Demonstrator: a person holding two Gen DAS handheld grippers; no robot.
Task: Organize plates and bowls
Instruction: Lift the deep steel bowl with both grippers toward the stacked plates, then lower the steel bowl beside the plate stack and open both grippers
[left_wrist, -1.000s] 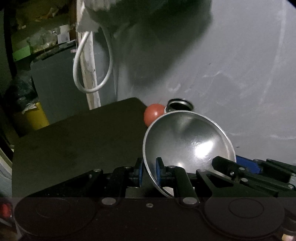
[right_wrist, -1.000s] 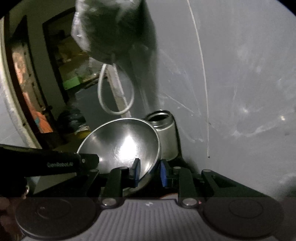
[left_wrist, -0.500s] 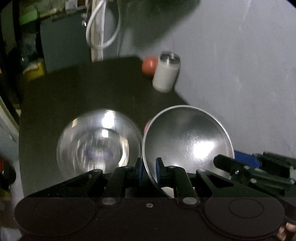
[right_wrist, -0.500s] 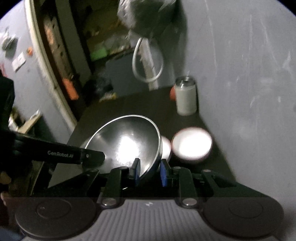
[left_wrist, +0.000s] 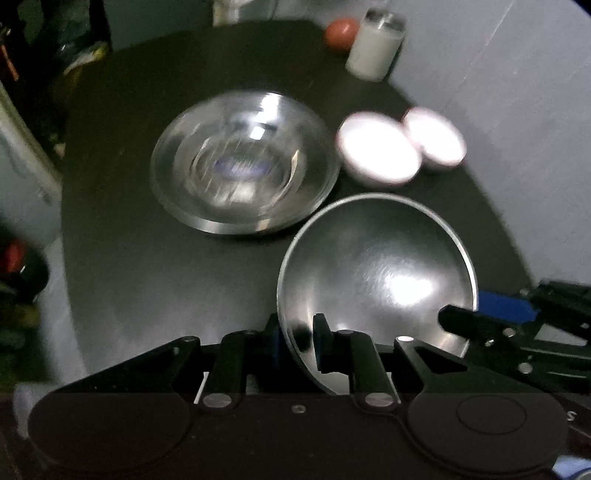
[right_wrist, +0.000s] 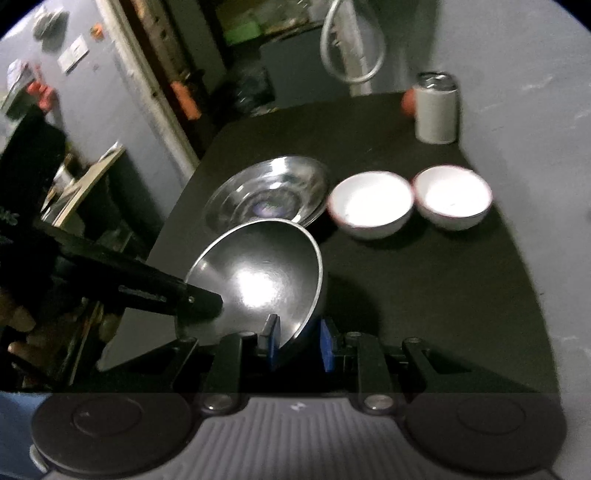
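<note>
Both tongs, left tongs (left_wrist: 297, 341) and right tongs (right_wrist: 297, 345), pinch one steel bowl (left_wrist: 376, 273); only the right view shows a hand (right_wrist: 40, 94).

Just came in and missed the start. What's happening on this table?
A person holds one steel bowl by its rim with both grippers, left and right, tilted above the dark table. On the table sit a wide steel plate, two white bowls and a cup.

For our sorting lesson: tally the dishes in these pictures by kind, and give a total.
Steel bowl, held by both claws: 1
Steel plate on the table: 1
White bowls with dark rims: 2
Total: 4 dishes
</note>
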